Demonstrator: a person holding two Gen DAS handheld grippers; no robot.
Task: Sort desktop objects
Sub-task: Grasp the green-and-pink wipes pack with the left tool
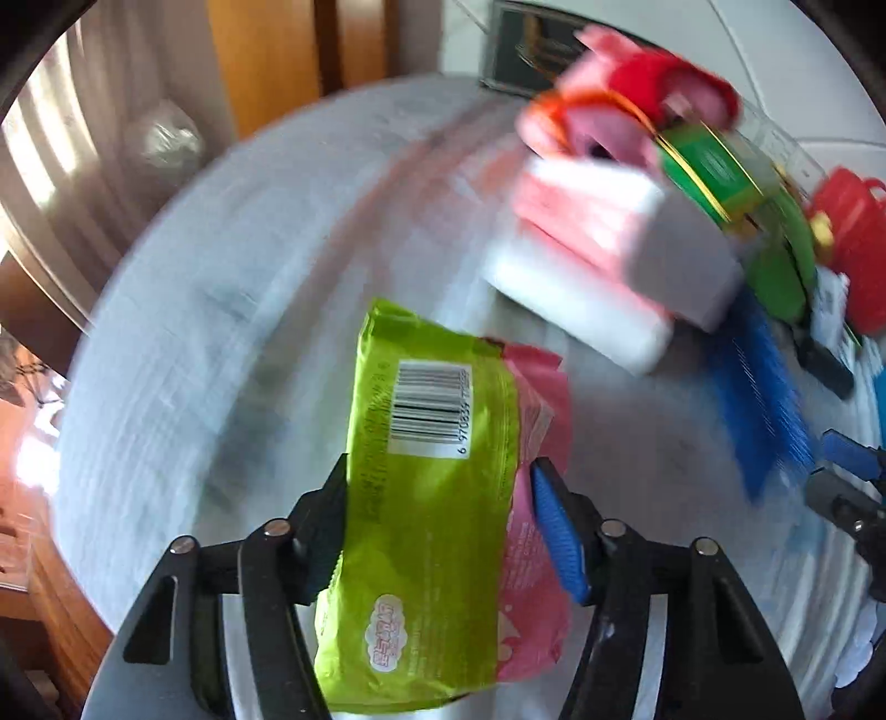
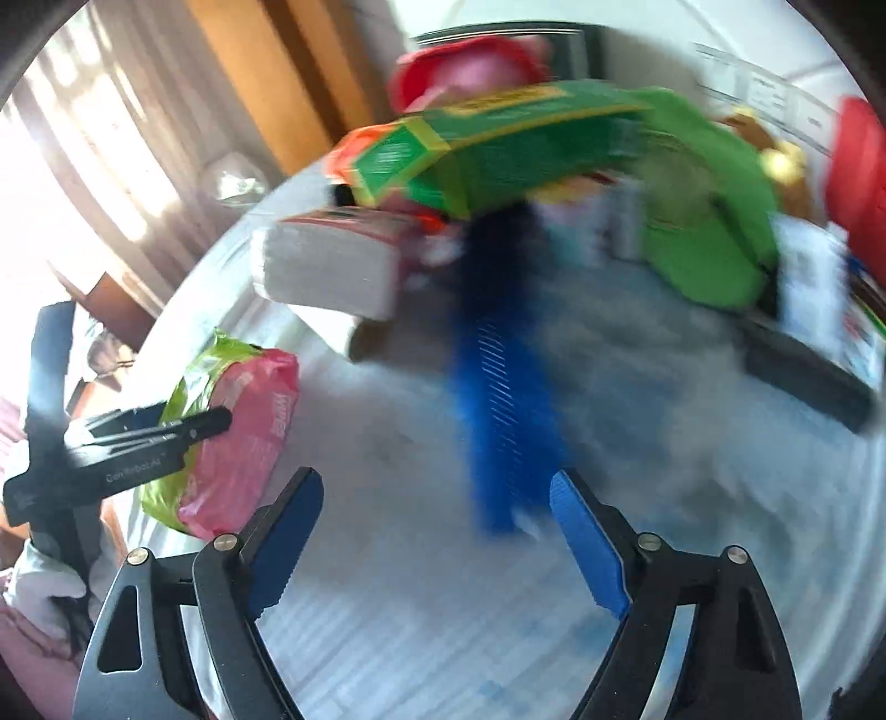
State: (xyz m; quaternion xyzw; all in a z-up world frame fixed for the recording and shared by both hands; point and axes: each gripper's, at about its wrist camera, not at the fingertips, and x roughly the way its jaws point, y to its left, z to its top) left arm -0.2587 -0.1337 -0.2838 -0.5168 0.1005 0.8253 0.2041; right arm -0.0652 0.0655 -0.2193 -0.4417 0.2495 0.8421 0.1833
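— Where are the two packets?
— The two packets (image 1: 437,487) lie one against the other, between the fingers of the left gripper (image 1: 440,498), above the table (image 1: 210,310).
— And the brush?
— The brush (image 2: 504,421) lies on the table, before the right gripper (image 2: 437,531). Behind it stands a pile of boxes (image 2: 498,144). A tissue pack (image 2: 332,266) is left of the brush, behind the packets.

Beyond my desk (image 1: 210,310), a pale curtain (image 1: 83,138) hangs at upper left of the frame, with a wooden door (image 1: 271,55) beside it. A crumpled clear plastic bag (image 1: 166,135) sits below, blurred. A dark framed picture (image 1: 526,50) shows at top centre.
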